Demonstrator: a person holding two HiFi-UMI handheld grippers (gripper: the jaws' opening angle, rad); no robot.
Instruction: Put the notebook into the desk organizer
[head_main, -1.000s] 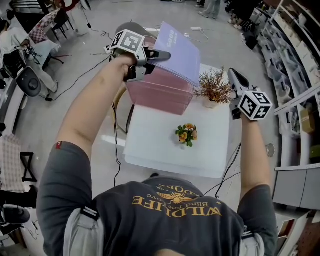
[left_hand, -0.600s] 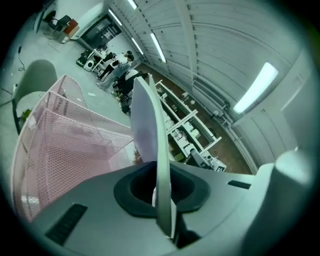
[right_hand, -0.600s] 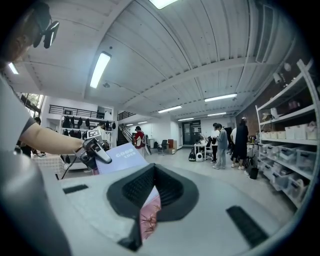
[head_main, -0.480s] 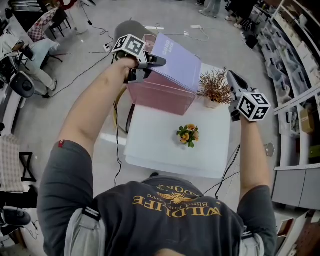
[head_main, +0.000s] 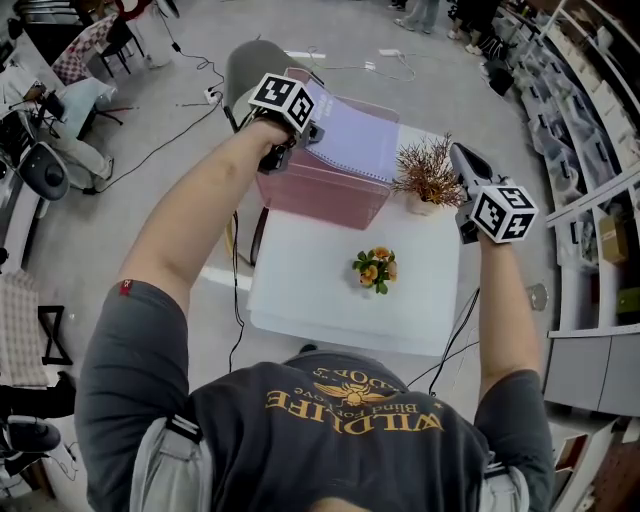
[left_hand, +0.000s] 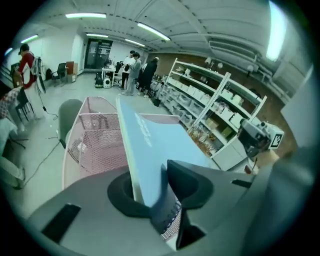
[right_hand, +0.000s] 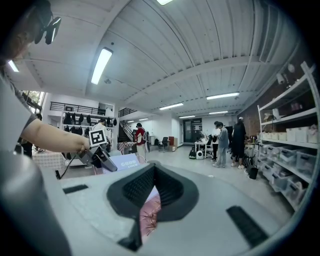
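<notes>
The lilac spiral notebook (head_main: 352, 142) (left_hand: 155, 145) stands tilted inside the pink mesh desk organizer (head_main: 320, 195) (left_hand: 95, 140) at the table's far left. My left gripper (head_main: 308, 130) (left_hand: 150, 185) is at the notebook's upper left edge. Its jaws are opening with the notebook still between them, and the pads no longer squeeze it. My right gripper (head_main: 462, 160) (right_hand: 149, 202) hovers at the right, beyond the dried plant, shut with nothing in it. In the right gripper view the notebook (right_hand: 125, 162) shows beside the left gripper (right_hand: 102, 156).
On the white table (head_main: 320, 290) a dried twig plant in a pot (head_main: 428, 175) stands to the right of the organizer, and a small orange flower bunch (head_main: 374, 268) sits mid-table. A grey chair (head_main: 250, 65) is behind the organizer. Shelves line the right wall; people stand far off.
The notebook has sunk lower into the organizer and leans flatter. My left gripper moved slightly right and further away with it, and its jaws have loosened. The right gripper barely moved.
</notes>
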